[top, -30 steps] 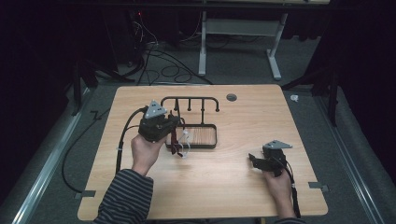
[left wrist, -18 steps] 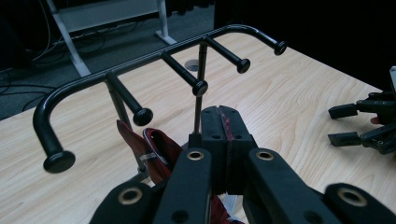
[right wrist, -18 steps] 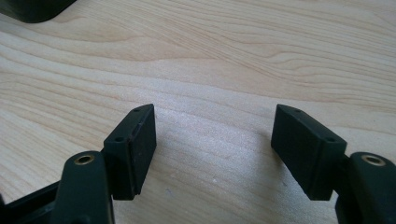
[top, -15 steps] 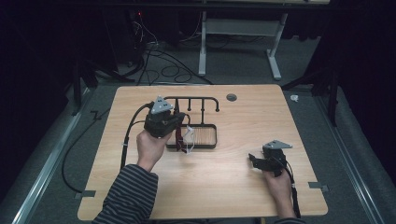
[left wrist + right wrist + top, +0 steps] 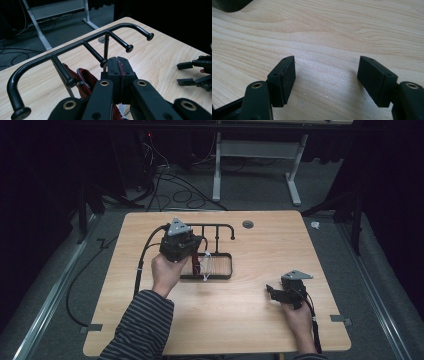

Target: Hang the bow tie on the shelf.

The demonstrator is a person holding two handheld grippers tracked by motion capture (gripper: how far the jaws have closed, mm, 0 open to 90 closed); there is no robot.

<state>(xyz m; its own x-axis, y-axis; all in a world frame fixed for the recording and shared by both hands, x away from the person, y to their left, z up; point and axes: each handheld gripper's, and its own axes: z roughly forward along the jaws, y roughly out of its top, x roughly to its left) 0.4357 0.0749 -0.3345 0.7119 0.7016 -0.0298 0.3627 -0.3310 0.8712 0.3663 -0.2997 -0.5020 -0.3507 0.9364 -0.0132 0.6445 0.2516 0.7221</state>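
**High view: left gripper lifted off tray, now level w/ rack pegs**

High view, centre-left of frame: left gripper (image 5: pixel 192 251) sits above the black tray (image 5: pixel 225 275) at the foot of the peg rack (image 5: pixel 216 226). Vs. a sec ago it has moved up and toward the rack; hand was lower and nearer the tray's left end then. Right gripper (image 5: pixel 276 291) hasn't budged, lower right of frame, resting on the counter (image 5: pixel 260 320).

Left gripper view: jaws pressed together, thin red strip pinched in the seam – looks like a strap or edge of the red item (image 5: pixel 83 77) hanging just below-left of the jaws, behind the nearest peg. Exact nature of item unclear; dark red cloth w/ pale trim. Rack's pegs (image 5: pixel 93 53) stick out toward the camera, one right at the jaw tips.

Right gripper view: jaws wide apart, nothing btwn them, bare wood beneath.

Judgement: lift has brought the red item up to peg height, so hanging it on a peg is prob. the step in hand; not yet hooked.
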